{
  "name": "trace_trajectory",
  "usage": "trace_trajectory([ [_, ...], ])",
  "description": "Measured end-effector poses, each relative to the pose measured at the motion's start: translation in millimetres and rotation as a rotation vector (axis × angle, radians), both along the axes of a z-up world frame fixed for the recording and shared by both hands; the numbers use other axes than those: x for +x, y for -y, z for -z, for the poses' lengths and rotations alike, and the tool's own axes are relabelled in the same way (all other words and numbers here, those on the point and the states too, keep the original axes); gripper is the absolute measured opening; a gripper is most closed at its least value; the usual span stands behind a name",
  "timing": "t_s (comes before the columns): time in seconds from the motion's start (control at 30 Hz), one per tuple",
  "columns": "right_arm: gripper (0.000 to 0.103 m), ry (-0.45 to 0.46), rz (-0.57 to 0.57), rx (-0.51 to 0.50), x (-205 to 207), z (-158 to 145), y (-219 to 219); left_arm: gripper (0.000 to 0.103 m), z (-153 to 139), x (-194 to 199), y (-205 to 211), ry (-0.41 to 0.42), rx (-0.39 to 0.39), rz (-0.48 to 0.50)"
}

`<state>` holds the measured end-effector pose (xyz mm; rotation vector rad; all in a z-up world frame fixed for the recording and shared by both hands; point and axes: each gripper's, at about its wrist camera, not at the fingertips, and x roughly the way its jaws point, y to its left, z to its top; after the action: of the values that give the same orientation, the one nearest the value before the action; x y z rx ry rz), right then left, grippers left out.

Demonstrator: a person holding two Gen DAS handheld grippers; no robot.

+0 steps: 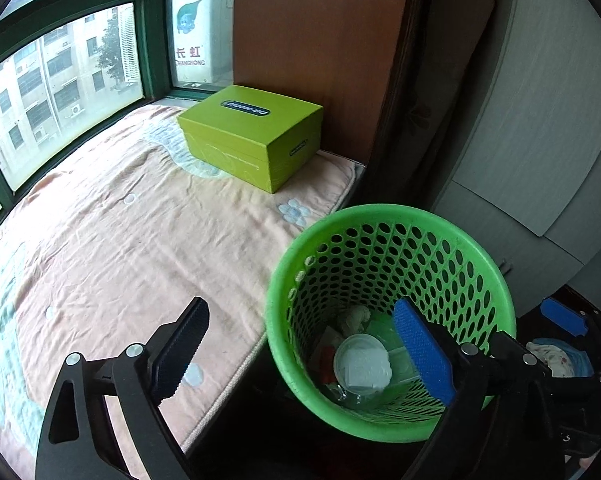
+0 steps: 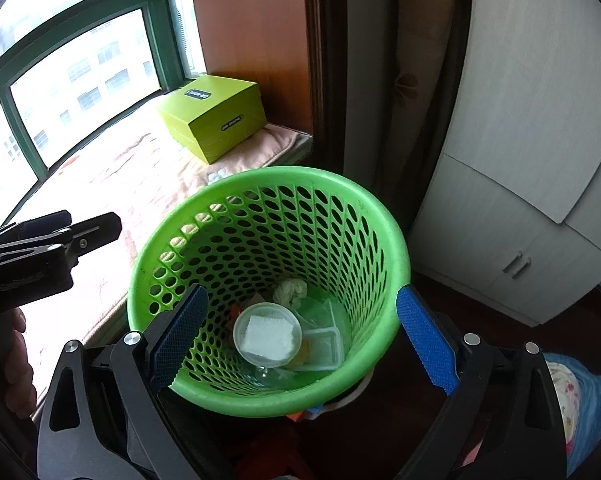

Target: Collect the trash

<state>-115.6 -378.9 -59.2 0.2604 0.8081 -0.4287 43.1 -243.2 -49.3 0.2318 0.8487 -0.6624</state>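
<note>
window sign point(image 1: 189, 54), upper left of frame: red Chinese characters "长虹" seen mirrored, "CHANGHONG" below, under a blue-green leaf logo | green box point(image 1: 256, 134), centre: dark oval label on lid and small label on its side, lettering too blurred to read, perhaps a brand name

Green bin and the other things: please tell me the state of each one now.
Bin: upright, holds trash.
Round lid: lying flat in the bin.
Crumpled paper: in the bin.
Box: closed, on the mat.
Left gripper: open, empty.
Right gripper: open, empty.
</note>
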Motion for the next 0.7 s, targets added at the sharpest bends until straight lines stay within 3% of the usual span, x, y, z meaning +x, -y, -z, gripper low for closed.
trace_trajectory([
  [0.7,0.096,0.042,-0.162,-0.009,42,-16,-50,0.095,-17,18,-76,0.099,0.017,-0.183],
])
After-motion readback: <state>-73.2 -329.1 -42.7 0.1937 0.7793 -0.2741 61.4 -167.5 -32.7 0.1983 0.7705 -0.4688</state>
